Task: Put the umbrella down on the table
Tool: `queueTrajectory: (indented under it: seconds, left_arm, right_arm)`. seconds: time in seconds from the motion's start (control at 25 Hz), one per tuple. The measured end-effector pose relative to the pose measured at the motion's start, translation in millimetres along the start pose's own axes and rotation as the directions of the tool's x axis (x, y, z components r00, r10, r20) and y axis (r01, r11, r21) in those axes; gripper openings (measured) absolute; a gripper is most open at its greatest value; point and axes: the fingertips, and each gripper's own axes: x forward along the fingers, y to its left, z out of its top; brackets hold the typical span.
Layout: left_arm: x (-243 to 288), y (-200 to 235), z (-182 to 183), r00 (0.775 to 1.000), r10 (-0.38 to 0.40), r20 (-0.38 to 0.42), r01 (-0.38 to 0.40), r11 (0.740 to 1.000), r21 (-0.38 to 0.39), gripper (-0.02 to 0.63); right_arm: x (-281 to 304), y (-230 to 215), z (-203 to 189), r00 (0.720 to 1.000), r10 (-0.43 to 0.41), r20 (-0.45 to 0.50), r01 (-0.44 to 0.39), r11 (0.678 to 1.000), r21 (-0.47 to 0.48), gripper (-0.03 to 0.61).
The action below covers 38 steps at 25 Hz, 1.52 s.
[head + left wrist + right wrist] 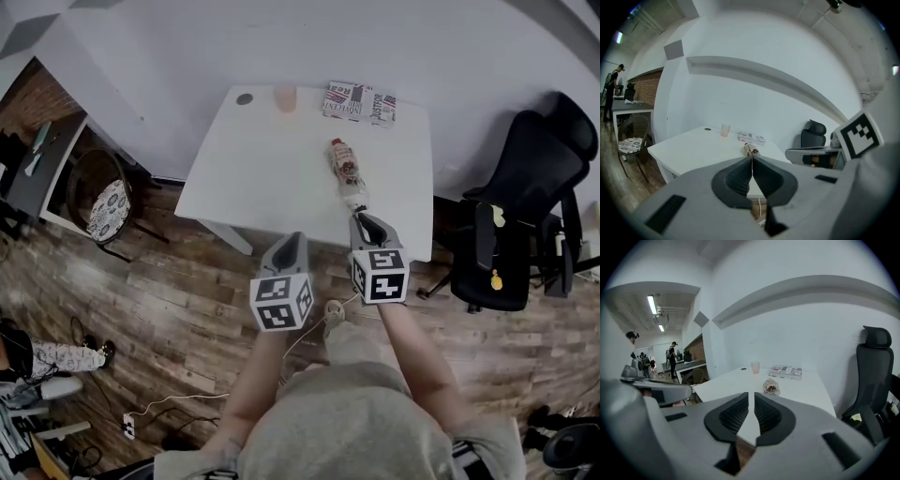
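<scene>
The umbrella (347, 173), folded, lies flat on the table (253, 169), right of the middle. I judge the putting-down done, with nothing left but to keep clear. Its long axis runs from the far side towards me, its paler end pointing at the near edge and leaning slightly right. My right gripper (362, 221) is near that end, not touching, its fingers almost together around nothing. My left gripper (291, 240) beside it is closed and empty.
</scene>
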Motion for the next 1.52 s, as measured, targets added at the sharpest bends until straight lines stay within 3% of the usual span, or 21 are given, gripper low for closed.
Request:
queueTrajectory:
  seconds: [0.2,0.96,1.52]
  left_arm:
    - [-40.6,-9.1,-10.2,1.0,0.001,0.013,-0.001,1.0,0.007,0.008]
    - [-204.5,-47.9,-61.3,0.998,-0.003,0.055,0.0,0.999,0.041,0.008]
    - [-259.1,-58.0,-76.9,0.998,-0.032,0.059,0.029,0.999,0.043,0.008]
  right_arm:
    - [-46.9,19.1,-8.6,0.999,-0.011,0.034,0.011,1.0,-0.006,0.0]
    - [-210.7,91.1,-60.9,0.993,0.021,0.117,-0.021,1.0,0.001,-0.002]
    - [-265.8,119.1,-78.0,0.989,0.014,0.147,-0.016,1.0,0.013,-0.002]
